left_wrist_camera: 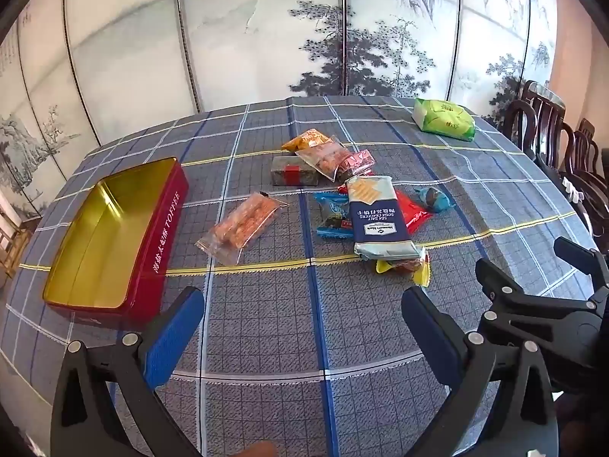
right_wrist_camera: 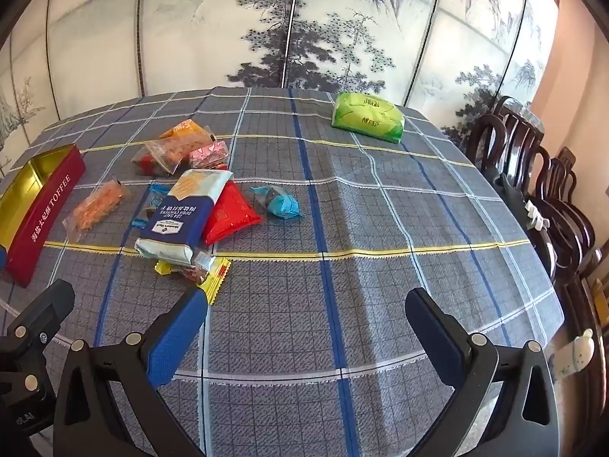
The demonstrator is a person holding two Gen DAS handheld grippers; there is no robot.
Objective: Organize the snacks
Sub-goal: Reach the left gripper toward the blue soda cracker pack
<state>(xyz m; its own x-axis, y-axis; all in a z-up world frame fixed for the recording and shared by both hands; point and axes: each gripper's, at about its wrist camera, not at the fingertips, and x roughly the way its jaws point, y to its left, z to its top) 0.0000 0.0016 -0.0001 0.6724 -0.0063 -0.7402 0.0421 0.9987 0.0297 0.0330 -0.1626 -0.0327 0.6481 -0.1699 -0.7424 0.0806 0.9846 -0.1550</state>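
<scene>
An open red toffee tin [left_wrist_camera: 160, 228] with a gold inside lies at the left of the table, also at the left edge of the right wrist view as the tin [right_wrist_camera: 49, 205]. Several snack packs lie in a loose heap mid-table: a blue-and-white cracker pack [left_wrist_camera: 377, 221] [right_wrist_camera: 182, 213], a red pouch [right_wrist_camera: 232, 213], a clear bag of orange snacks [left_wrist_camera: 243, 224] [right_wrist_camera: 95, 209], a blue wrapped sweet [left_wrist_camera: 434, 198] [right_wrist_camera: 278, 202] and a yellow-ended sweet [left_wrist_camera: 403, 266] [right_wrist_camera: 201, 270]. My left gripper [left_wrist_camera: 302, 316] and right gripper [right_wrist_camera: 304, 316] hover open above the cloth, both empty.
A green tissue pack [left_wrist_camera: 445, 120] [right_wrist_camera: 367, 116] lies at the far right of the checked tablecloth [right_wrist_camera: 380, 228]. Dark wooden chairs [right_wrist_camera: 533, 175] stand along the right side. A painted folding screen [left_wrist_camera: 266, 30] closes off the back. The right gripper's frame [left_wrist_camera: 533, 297] shows beside my left one.
</scene>
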